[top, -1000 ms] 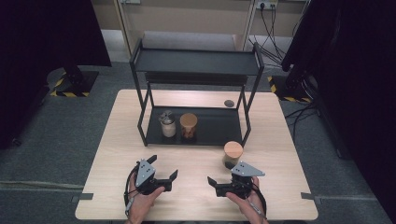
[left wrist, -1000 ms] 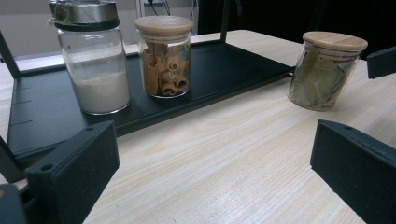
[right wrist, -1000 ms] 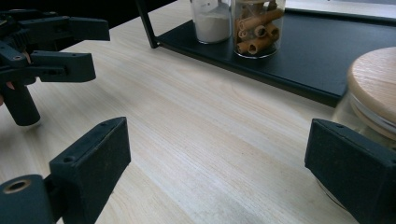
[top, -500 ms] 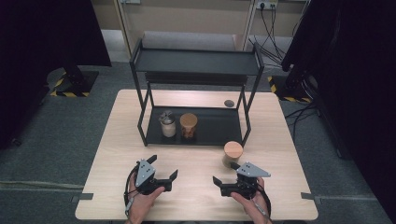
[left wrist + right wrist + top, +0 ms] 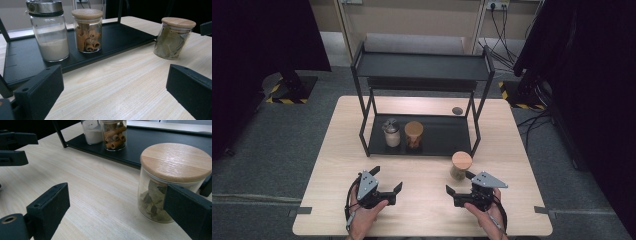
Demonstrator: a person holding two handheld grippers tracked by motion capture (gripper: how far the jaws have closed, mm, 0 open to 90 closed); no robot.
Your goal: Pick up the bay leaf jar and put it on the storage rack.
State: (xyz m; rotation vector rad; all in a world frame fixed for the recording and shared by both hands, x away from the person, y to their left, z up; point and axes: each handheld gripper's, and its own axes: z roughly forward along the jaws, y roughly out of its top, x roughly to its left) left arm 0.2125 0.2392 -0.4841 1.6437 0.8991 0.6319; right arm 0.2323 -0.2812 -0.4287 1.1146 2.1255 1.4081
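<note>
A glass jar of bay leaves [image 5: 461, 165] with a wooden lid stands on the table in front of the black shelf's right leg. My right gripper [image 5: 459, 182] rests just short of it, open with nothing between the jaws. In the right gripper view the jar [image 5: 172, 182] stands close ahead at the right, partly behind the right jaw of my right gripper [image 5: 116, 195]. My left gripper [image 5: 388, 178] lies open on the table at the near left. Past my left gripper [image 5: 115, 75], its view takes in the bay-leaf jar [image 5: 173, 40], a cinnamon jar [image 5: 87, 32] and a white-powder jar [image 5: 50, 37].
A black two-tier shelf [image 5: 422, 67] stands mid-table. On its lower tray [image 5: 442, 137] are the metal-lidded white-powder jar [image 5: 392, 134] and the cinnamon jar [image 5: 413, 134]. A round cable hole [image 5: 457, 110] is in the tabletop behind it. Bare wood lies between the grippers.
My right gripper has drifted slightly to the right near the bay-leaf jar. The left gripper and all the jars have stayed put.
</note>
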